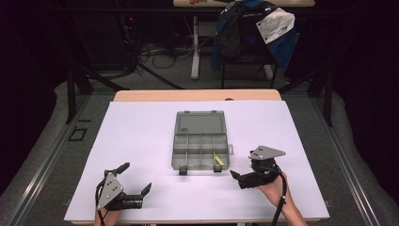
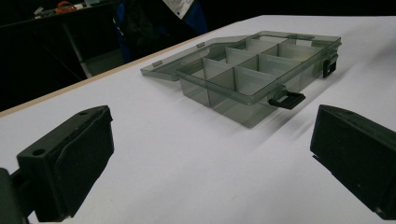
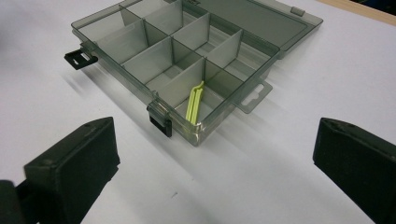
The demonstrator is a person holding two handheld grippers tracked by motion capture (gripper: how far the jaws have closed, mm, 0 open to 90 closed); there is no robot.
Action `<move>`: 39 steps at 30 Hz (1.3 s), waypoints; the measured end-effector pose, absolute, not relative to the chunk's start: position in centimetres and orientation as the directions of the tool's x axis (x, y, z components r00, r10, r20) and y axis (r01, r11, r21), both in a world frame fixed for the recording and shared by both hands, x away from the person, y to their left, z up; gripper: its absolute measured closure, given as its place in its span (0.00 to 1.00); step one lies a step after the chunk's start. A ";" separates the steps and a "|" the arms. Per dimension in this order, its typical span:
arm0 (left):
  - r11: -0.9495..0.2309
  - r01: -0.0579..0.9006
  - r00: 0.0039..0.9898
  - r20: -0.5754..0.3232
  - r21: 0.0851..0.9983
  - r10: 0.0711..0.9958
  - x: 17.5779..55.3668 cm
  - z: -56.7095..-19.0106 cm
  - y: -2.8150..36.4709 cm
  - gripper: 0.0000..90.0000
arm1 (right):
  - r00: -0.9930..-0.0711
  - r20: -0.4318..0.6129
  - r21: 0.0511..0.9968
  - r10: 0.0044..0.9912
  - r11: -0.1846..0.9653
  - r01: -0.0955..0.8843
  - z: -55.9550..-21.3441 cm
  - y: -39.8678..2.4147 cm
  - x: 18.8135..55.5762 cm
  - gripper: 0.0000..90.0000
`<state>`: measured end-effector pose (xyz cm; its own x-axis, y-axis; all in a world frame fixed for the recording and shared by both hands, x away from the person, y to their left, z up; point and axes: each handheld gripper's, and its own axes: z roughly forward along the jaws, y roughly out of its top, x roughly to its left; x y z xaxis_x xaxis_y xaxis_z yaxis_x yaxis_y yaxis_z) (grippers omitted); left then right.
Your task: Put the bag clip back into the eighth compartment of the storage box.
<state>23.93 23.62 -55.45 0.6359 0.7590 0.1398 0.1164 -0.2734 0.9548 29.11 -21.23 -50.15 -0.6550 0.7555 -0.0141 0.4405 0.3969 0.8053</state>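
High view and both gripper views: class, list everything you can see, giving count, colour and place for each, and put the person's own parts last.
Organiser box: one, smoky grey clear plastic, lid open and lying flat, mid-table.
Latches: two, black, on the box's near wall.
Yellow-green piece: one, leaning in the near corner compartment by the right gripper.
Table cover: one, white, over a wooden table.
Jacket: one, blue and black, on a chair behind the table.
Cables: several, dark, on the floor behind.
Left gripper: one, black, open, near left corner.
Right gripper: one, black, open, near the box's right side.
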 end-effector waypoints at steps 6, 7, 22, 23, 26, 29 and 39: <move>-0.277 0.113 0.635 0.145 0.954 0.759 23.9 -55.4 23.7 0.00 | -0.649 -0.015 0.819 0.761 0.381 0.428 -50.7 -21.9 28.3 0.00; -0.277 0.113 0.635 0.145 0.954 0.759 23.9 -55.4 23.7 0.00 | -0.650 -0.017 0.823 0.760 0.380 0.423 -50.9 -22.2 28.1 0.00; -0.275 0.112 0.634 0.144 0.955 0.760 23.8 -55.4 23.8 0.00 | -0.646 -0.055 0.847 0.761 0.378 0.373 -52.0 -23.2 26.2 0.00; -0.273 0.113 0.633 0.143 0.955 0.761 23.8 -55.4 23.8 0.00 | -0.643 -0.058 0.851 0.764 0.375 0.369 -52.1 -23.2 26.1 0.00; -0.274 0.114 0.632 0.143 0.955 0.762 23.8 -55.4 23.8 0.00 | -0.644 -0.070 0.856 0.762 0.377 0.353 -52.4 -23.4 25.7 0.00; -0.274 0.114 0.632 0.143 0.955 0.762 23.8 -55.4 23.9 0.00 | -0.642 -0.075 0.862 0.763 0.373 0.343 -52.8 -23.7 25.3 0.00; -0.274 0.118 0.634 0.140 0.954 0.760 23.8 -55.4 23.8 0.00 | -0.618 -0.090 0.882 0.781 0.351 0.315 -54.1 -24.5 24.5 0.00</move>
<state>23.83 23.79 -55.45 0.6343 0.7603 0.1401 0.1182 -0.2744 0.9543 24.49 -24.50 -54.13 -0.6183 0.7808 -0.0903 0.3147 0.3512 0.8818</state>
